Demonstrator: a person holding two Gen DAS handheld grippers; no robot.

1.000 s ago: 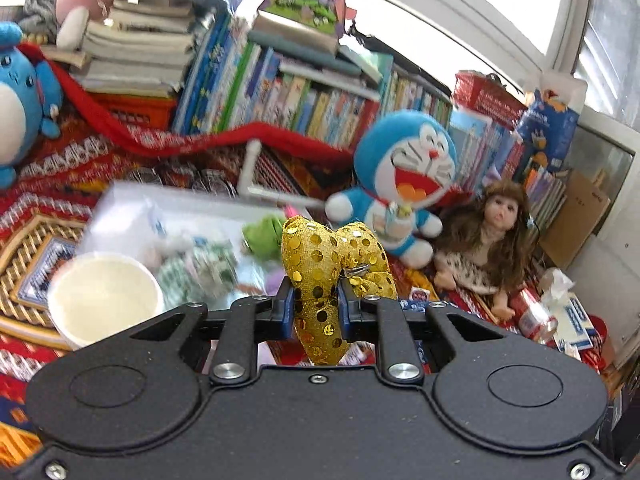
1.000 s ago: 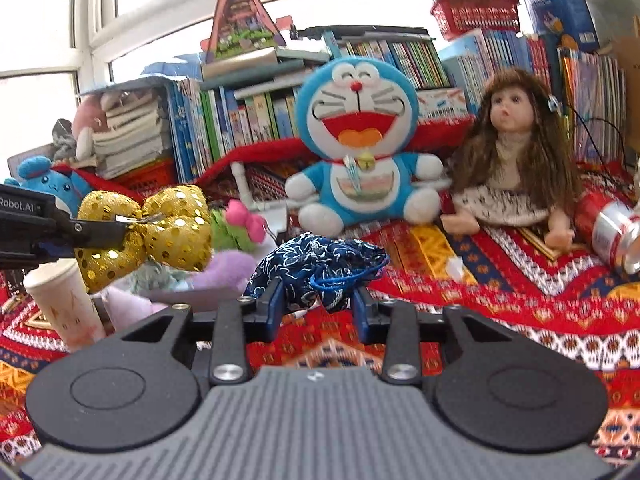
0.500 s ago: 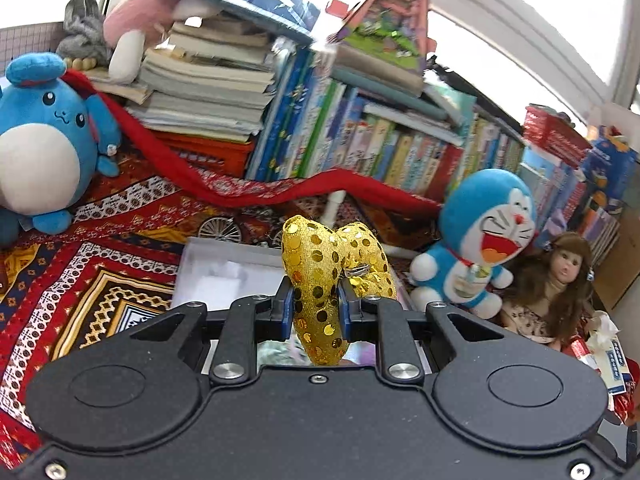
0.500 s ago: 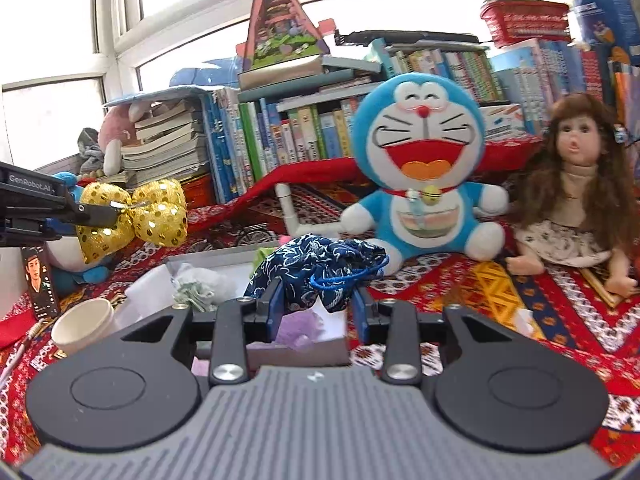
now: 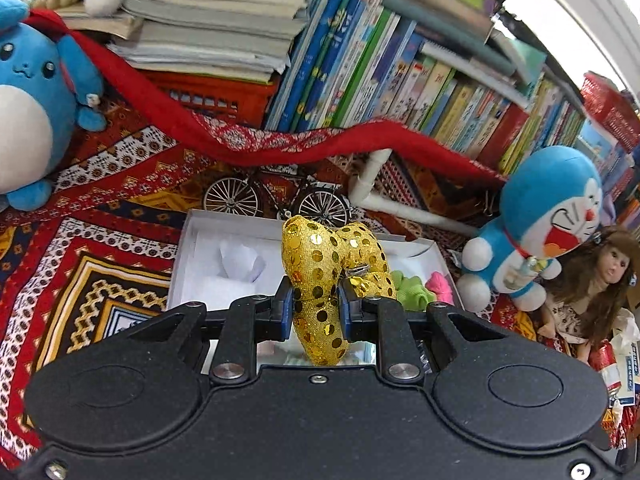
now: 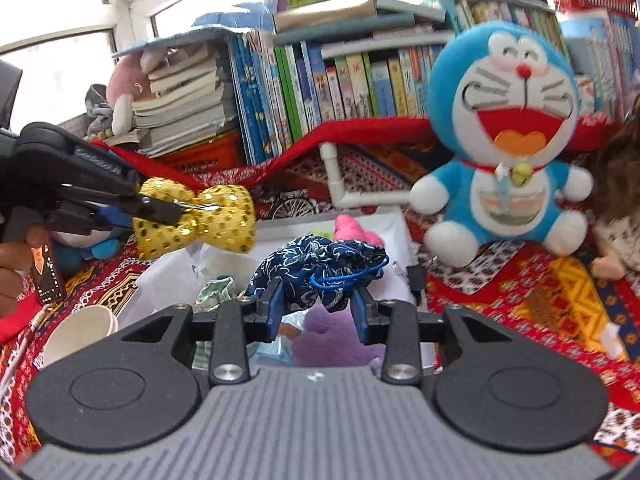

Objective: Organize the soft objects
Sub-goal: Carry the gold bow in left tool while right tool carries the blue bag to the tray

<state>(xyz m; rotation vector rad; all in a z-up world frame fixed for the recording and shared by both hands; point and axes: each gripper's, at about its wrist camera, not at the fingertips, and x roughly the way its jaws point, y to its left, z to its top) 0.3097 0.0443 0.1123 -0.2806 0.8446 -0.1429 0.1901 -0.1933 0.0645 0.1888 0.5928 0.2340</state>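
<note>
Patterned red cloth (image 5: 100, 248) covers the counter, with rows of books (image 5: 400, 80) stacked behind it and a Doraemon plush (image 6: 512, 136) seated to the right of an open white box (image 5: 224, 256). The left claw (image 5: 312, 308) is clamped on a gold sequinned bow (image 5: 332, 272), gripping one lobe so that the rest stands up above the fingers. The right claw (image 6: 316, 304) is closed on a dark blue drawstring pouch (image 6: 320, 268), whose blue cord loops out toward the right finger. Compared with the views a second ago, both claws have moved over the box: the left wrist camera, which then faced the plush and a paper cup, now looks down into the bare white left half of the box, and the right wrist camera now shows the pouch directly above the box interior, with the bow held above the box's left side. The box already contains a green soft item (image 5: 412, 292), a pink one (image 6: 352, 228) and a purple one (image 6: 324, 336). Judged from this, the transport step is nearly complete and the deposit step is next. Each claw would need to lower and open inside the box walls; the bow appears to have free space beneath it, while the pouch is likely to land on the items already present.
</note>
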